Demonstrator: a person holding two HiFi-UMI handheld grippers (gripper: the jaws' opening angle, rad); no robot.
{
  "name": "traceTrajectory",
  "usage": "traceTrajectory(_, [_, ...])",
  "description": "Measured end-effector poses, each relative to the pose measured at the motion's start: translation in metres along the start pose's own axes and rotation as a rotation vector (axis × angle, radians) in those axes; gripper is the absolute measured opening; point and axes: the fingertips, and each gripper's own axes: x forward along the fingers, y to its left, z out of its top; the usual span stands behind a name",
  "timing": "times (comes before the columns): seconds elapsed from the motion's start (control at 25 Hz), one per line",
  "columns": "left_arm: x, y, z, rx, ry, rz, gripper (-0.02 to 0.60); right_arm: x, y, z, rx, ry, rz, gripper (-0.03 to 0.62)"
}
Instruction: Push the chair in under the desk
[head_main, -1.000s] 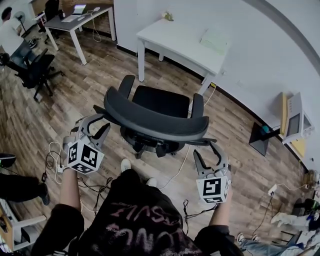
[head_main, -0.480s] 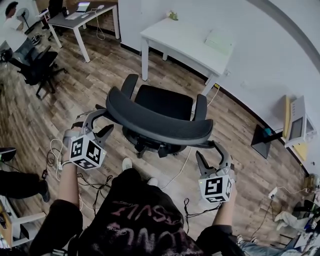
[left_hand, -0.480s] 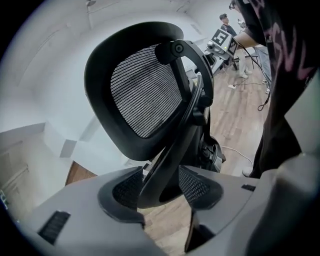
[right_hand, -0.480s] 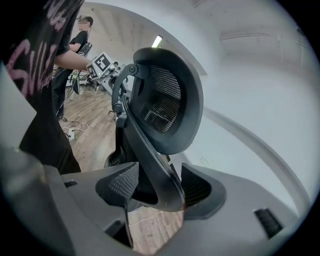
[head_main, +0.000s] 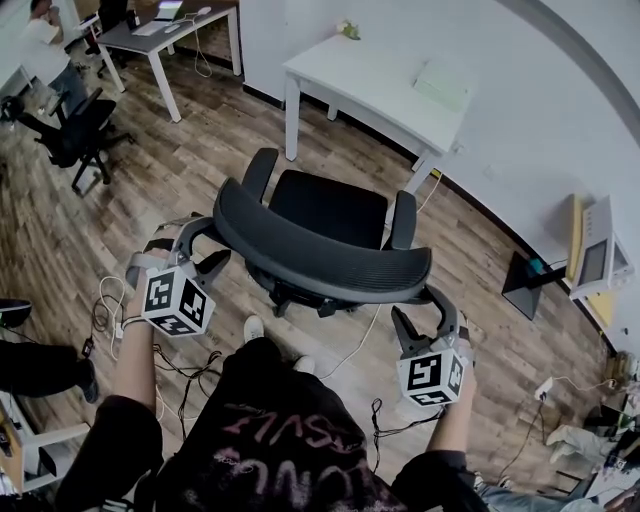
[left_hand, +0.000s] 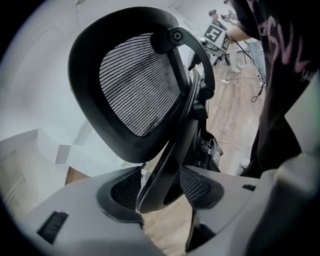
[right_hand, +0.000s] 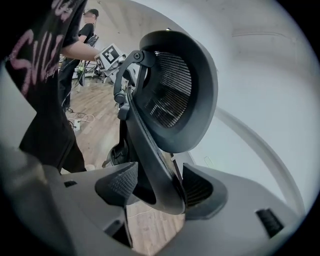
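Chair (head_main: 325, 205): on wood floor (head_main: 180, 150) just before white counter (head_main: 350, 75), seat facing it, not under | left hand-held gripper (head_main: 205, 243): jaws just opening, released, backrest (head_main: 320, 252) frame loose between them | right hand-held gripper (head_main: 417, 303): likewise opening, released, backrest's other end between its jaws

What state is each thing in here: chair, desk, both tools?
Chair, upright on the floor, not yet pushed in.
Desk, standing by the wall, with the chair short of it.
Left tool, open; its jaws have just been opening, with the chair back's edge between them.
Right tool, open; its jaws have just been opening, with the chair back's edge between them.
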Motion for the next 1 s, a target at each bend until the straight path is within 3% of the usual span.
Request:
traceTrajectory(0.8, [0.026,-0.006,-0.003,0.043,0.014,-0.063,0.255,0.029,-0.001,-0.006,-0.121,0.074,-0.003,0.264])
traceTrajectory(1.0, [0.032,-0.004,-0.003,0.09,0.058,-0.062,0.25,0.03,-0.006,-0.006,-0.141,0.09,-0.034,0.264])
